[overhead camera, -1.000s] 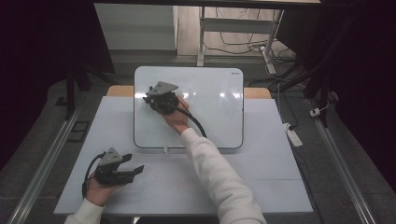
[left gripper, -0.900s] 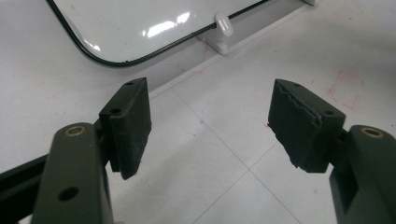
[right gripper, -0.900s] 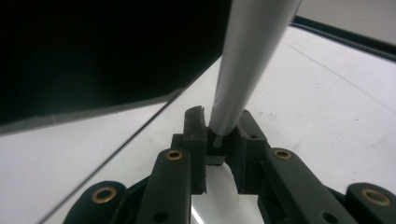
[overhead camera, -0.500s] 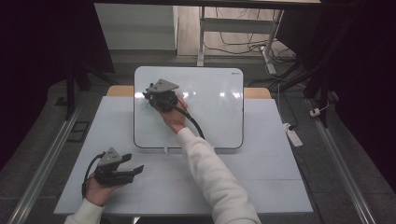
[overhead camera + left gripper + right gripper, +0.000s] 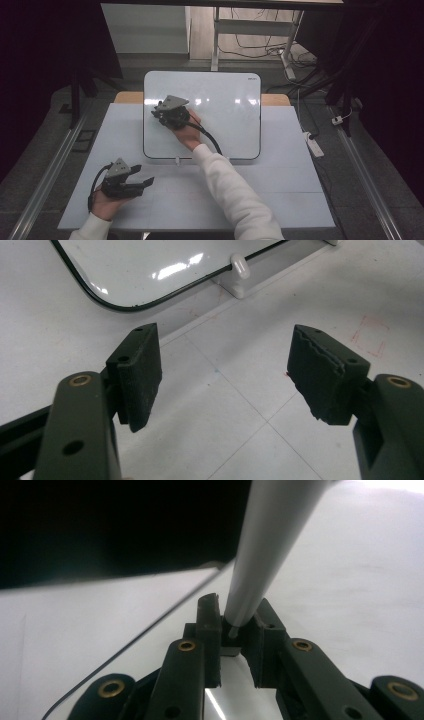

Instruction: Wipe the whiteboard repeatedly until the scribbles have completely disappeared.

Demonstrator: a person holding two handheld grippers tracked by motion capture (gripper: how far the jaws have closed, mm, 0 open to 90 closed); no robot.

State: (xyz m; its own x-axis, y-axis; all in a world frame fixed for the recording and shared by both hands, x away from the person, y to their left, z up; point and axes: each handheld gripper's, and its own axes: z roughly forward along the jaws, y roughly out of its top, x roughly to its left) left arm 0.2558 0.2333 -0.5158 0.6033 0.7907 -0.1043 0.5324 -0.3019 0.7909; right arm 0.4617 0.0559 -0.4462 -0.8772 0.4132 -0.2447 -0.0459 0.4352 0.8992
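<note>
right gripper [image 5: 161, 113] sits over the whiteboard's [image 5: 225, 100] upper-left area with jaws clamped on a slim grey pen-like rod [image 5: 260, 560], probably positioned to write or wipe; left gripper [image 5: 145, 183] idles on the table [image 5: 280, 190], jaws apart, empty.

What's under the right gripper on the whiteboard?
Bare whiteboard lies under the right gripper, whose jaws clamp a grey pen-like rod. Its tip is out of frame, so any contact is unseen.
</note>
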